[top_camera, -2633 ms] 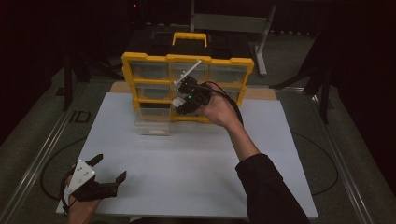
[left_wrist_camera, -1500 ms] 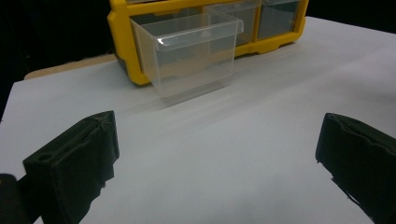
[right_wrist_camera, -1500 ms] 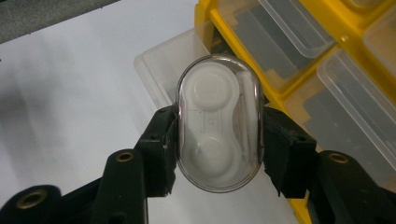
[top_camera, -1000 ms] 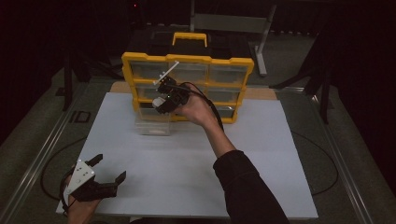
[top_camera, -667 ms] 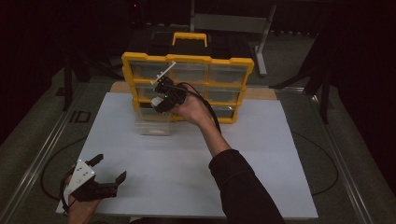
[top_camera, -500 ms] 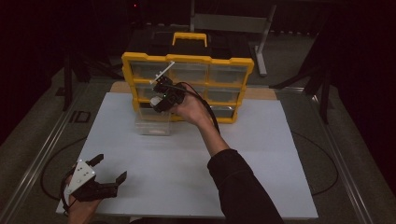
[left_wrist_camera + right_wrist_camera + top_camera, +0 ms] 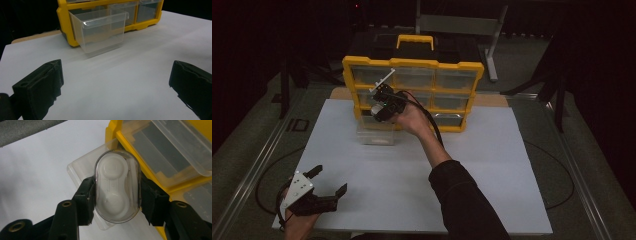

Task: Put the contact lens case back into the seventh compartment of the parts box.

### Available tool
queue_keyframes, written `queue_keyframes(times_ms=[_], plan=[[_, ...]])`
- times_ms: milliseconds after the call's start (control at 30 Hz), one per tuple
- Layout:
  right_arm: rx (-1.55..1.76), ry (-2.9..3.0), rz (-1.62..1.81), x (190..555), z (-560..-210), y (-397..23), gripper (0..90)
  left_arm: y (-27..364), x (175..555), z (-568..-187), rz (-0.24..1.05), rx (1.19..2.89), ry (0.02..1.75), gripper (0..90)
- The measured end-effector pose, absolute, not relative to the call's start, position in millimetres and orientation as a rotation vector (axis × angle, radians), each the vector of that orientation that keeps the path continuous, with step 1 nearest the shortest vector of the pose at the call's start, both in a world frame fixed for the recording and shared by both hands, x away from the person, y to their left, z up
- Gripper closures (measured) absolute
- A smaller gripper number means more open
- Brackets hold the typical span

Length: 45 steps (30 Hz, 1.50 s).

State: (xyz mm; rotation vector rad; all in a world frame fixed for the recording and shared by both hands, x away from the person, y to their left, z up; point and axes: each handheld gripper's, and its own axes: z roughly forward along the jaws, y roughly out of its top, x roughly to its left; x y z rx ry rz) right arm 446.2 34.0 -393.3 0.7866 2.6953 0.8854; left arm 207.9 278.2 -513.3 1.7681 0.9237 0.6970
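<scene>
My right gripper [image 7: 116, 197] is shut on a white oval contact-lens case [image 7: 116, 185] with a clear cover, squeezed across its narrow sides. It hovers above a clear plastic drawer [image 7: 80, 173] that stands pulled out on the white board, in front of the yellow organizer [image 7: 140, 150]. In the high view the right gripper [image 7: 379, 107] is over the clear drawer [image 7: 375, 134] at the lower left of the yellow organizer [image 7: 412, 65]. My left gripper [image 7: 328, 187] rests open near the front left corner. Its jaws stand wide apart, and the clear drawer [image 7: 102, 32] lies farther off.
The yellow organizer has a black top with a yellow handle [image 7: 414, 40] and several clear drawers. A white board [image 7: 492, 165] covers the table. A metal stand [image 7: 492, 45] is behind the organizer. Dark floor surrounds the table.
My right gripper has moved left along the organizer's front with the case, from the middle column to above the pulled-out drawer. The left gripper has stayed put.
</scene>
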Motion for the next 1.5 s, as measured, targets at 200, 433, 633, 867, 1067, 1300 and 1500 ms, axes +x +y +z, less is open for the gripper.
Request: queue_keyframes(times_ms=[200, 433, 633, 867, 1067, 1300, 1500], plan=[[0.808, 2.684, 0.878, 448.0, -399.6, 36.8, 48.7, 278.5, 207.9, -513.3, 0.695, 1.767, 0.922, 0.5], [0.836, 2.680, 0.871, 450.4, -407.6, 41.2, 48.6, 277.7, 208.3, -513.6, 0.691, 1.767, 0.922, 0.5], [0.853, 2.674, 0.862, 452.6, -412.9, 42.3, 48.5, 278.3, 208.0, -513.5, 0.691, 1.766, 0.922, 0.5], [0.893, 2.658, 0.844, 454.7, -419.3, 41.8, 48.4, 278.0, 208.0, -513.6, 0.690, 1.766, 0.921, 0.5], [0.925, 2.650, 0.812, 457.2, -426.5, 41.8, 48.3, 277.6, 208.1, -513.7, 0.687, 1.766, 0.920, 0.5], [0.936, 2.669, 0.814, 455.8, -433.5, 45.7, 48.2, 277.6, 208.2, -513.8, 0.686, 1.767, 0.921, 0.5], [0.928, 2.676, 0.820, 454.4, -438.2, 50.6, 45.3, 278.1, 208.1, -513.7, 0.687, 1.767, 0.919, 0.5]])
